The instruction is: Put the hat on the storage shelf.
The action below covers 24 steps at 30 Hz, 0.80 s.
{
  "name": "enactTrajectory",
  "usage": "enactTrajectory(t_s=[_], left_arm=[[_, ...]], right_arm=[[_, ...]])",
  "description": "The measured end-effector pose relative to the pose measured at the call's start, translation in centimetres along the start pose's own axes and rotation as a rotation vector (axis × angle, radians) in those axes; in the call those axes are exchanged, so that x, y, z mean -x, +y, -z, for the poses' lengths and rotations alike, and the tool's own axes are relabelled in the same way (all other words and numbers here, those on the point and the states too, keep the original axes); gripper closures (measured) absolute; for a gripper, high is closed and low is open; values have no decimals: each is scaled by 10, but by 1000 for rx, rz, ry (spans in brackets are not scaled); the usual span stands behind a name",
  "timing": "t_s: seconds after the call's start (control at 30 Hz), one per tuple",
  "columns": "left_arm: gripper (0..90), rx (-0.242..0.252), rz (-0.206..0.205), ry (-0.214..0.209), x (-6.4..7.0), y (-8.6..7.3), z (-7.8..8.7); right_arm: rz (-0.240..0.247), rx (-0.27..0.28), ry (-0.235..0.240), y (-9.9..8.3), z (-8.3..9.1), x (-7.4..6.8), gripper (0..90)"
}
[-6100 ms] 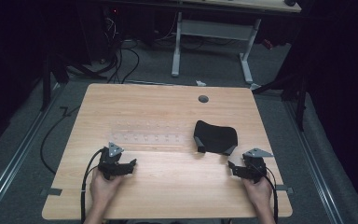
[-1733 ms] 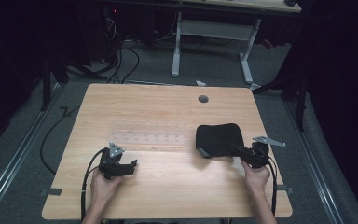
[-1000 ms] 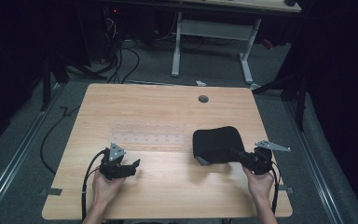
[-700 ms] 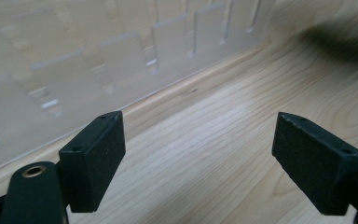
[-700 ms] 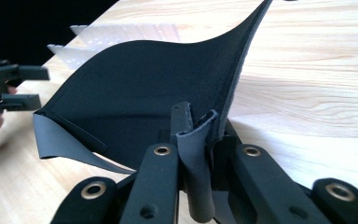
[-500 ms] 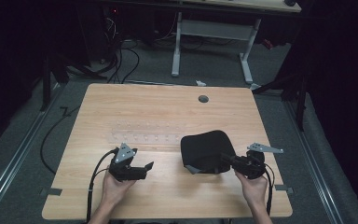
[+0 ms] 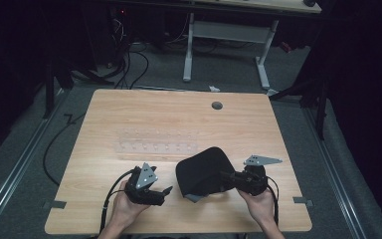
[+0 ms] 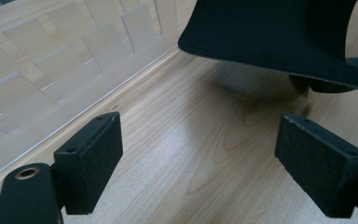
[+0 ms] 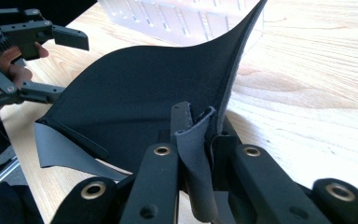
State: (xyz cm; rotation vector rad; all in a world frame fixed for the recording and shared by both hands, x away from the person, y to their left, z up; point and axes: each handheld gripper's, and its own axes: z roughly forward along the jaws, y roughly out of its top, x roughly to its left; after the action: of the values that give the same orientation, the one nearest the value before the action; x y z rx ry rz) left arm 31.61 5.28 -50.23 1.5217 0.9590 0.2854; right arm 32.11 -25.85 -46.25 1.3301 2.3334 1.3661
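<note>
My right gripper (image 7: 227, 177) is clamped on the edge of a black fabric piece (image 7: 202, 171), maybe a pouch or cap, can't tell which. In the right gripper view a grey-lined fold of it is pinched between the closed jaws. The fabric sits at the near middle of the table (image 7: 129, 114), one side raised off the wood and the far side sagging, probably lifted that way so a free edge is offered to the other hand. My left gripper (image 7: 163, 193) is just beside it on the left, jaws spread wide and holding nothing; the left gripper view looks under the raised black edge with bare wood between the jaws. I'd guess it's lined up to take that edge. A clear plastic tray (image 7: 155, 141) lies just beyond the fabric, apart from both grippers.
</note>
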Motion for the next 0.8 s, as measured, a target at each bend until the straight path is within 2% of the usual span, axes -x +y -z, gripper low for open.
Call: enactTrajectory(t_s=[0.1, 0.23, 0.37, 0.47, 0.6, 0.67, 0.7, 0.8], left_arm=[[156, 10, -3, -7, 2, 2, 0], [156, 18, -17, -22, 5, 4, 0], [162, 19, -11, -35, 7, 3, -1], [169, -8, -44, -53, 12, 0, -4], [174, -12, -67, -63, 17, 0, -6], [187, 1, -58, -78, 20, 1, -6], [198, 1, -70, -92, 22, 0, -5], [205, -10, -81, -88, 23, -3, -7]], right_arm=[[-17, 5, 17, 1, -4, -1, 840], [-13, 5, 23, 0, -6, -4, 840], [-20, 4, 31, 4, -5, -5, 839], [-21, -8, 24, 7, -5, -6, 839], [-10, -22, 21, 10, -7, -8, 839], [-11, -32, 23, 11, -9, -10, 839], [-9, -36, 24, 11, -10, -11, 839], [-14, -43, 37, 13, -12, -13, 838]])
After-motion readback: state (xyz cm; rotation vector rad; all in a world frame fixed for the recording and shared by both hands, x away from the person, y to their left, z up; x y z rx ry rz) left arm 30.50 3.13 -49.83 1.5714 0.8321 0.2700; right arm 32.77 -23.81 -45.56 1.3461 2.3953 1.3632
